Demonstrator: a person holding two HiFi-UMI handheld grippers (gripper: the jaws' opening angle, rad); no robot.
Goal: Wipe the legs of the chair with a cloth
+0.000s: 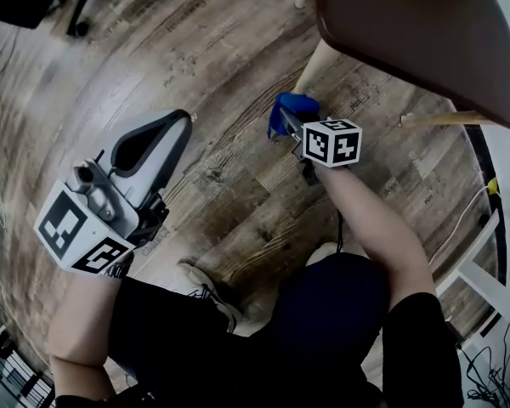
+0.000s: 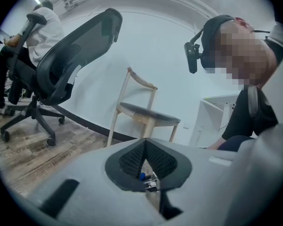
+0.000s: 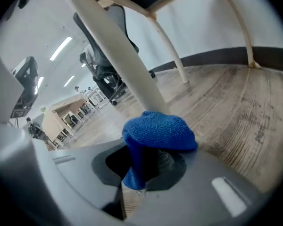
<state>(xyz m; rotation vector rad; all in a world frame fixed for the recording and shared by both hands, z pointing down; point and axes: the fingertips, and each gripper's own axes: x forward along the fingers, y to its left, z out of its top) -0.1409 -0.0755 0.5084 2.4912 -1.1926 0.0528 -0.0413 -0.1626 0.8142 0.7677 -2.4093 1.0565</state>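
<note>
Blue cloth (image 3: 158, 131) sits pinched in my right gripper (image 3: 141, 171), jaws clamped on one thin fold, the bulk bunched above. Risk: rubbing could drag that fold free. Left gripper (image 2: 144, 160) is closed on nothing, well apart from the chair, so a hard stroke may skid it across the wood floor (image 1: 229, 185). The cloth is at the chair leg (image 3: 115, 55); I can't confirm contact. Seat (image 1: 425, 32) hides the leg's top.
</note>
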